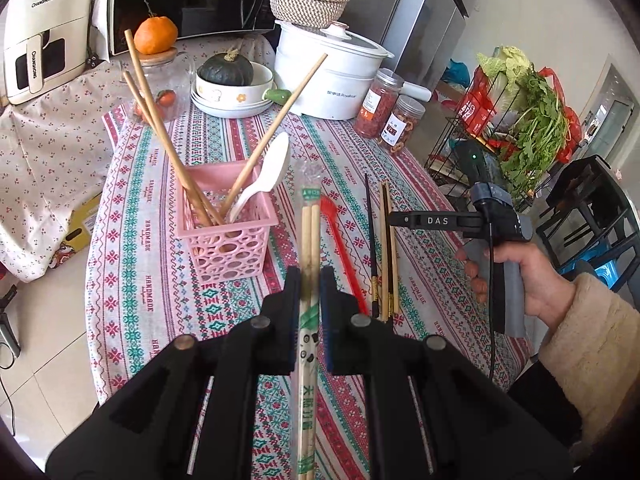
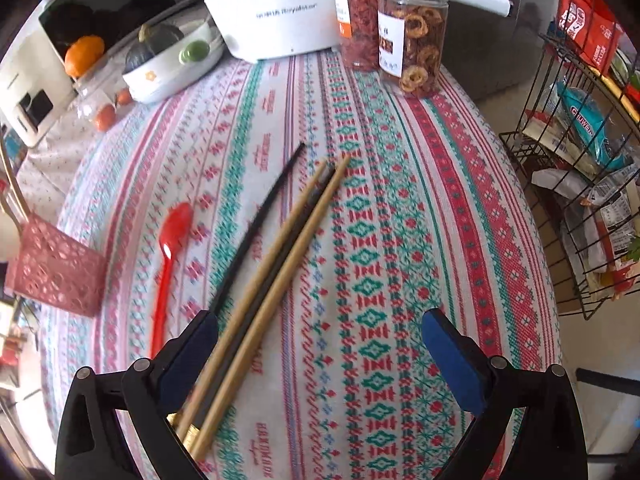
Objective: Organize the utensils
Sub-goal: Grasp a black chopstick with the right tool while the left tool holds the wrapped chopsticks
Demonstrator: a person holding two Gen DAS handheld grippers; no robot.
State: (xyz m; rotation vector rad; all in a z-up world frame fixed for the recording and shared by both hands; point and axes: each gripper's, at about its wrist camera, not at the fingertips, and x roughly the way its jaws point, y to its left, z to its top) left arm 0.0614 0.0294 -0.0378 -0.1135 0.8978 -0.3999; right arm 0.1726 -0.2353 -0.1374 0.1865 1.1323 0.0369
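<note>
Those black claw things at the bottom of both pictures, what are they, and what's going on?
They are grabbing tools a person holds, one per hand, each with a camera looking along its fingers. The left gripper is pinched shut on a plastic-wrapped pair of wooden chopsticks, above the table near the pink plastic basket. The right gripper is open over loose wooden and black chopsticks lying on the patterned tablecloth, beside a red plastic spoon.

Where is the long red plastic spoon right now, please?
The red plastic spoon lies flat on the tablecloth, between the pink perforated basket and the black chopstick.
</note>
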